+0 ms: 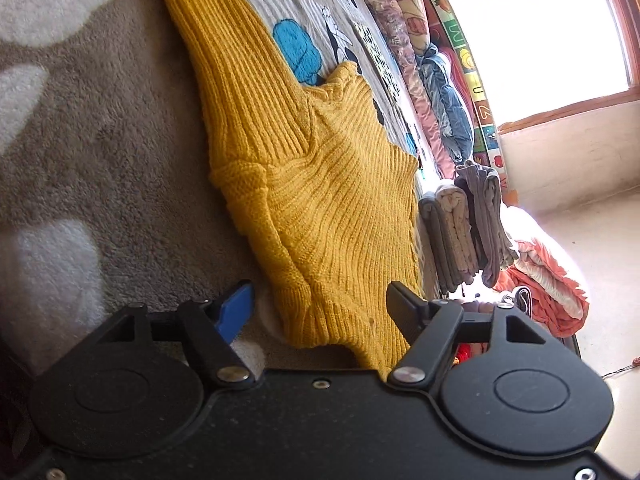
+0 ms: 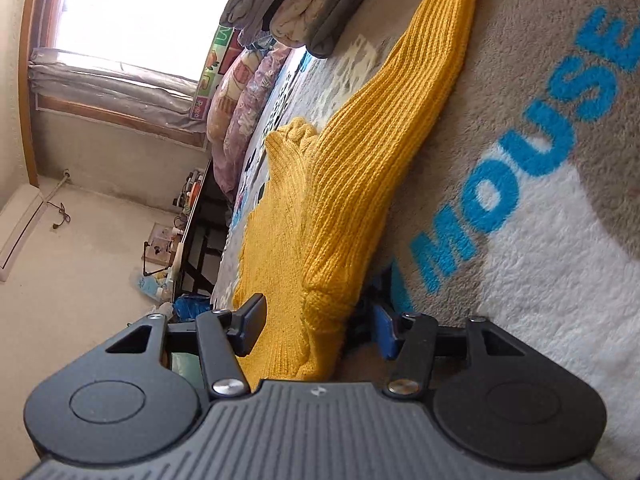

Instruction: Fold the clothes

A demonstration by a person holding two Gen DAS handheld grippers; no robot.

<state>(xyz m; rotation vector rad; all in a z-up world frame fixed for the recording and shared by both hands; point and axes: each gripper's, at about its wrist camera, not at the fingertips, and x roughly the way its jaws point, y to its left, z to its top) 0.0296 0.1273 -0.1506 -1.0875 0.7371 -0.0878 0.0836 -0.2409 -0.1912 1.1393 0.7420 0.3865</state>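
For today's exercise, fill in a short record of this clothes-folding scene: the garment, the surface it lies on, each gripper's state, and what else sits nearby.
garment: yellow knit sweater, lying spread out, not yet folded flat
surface: grey fleece blanket with blue and white print
left gripper: jaws apart, sweater edge between them, pads not visibly pressing
right gripper: jaws apart around a sweater edge, pads not visibly pressing
nearby: stack of folded clothes beyond the sweater
background: bright window
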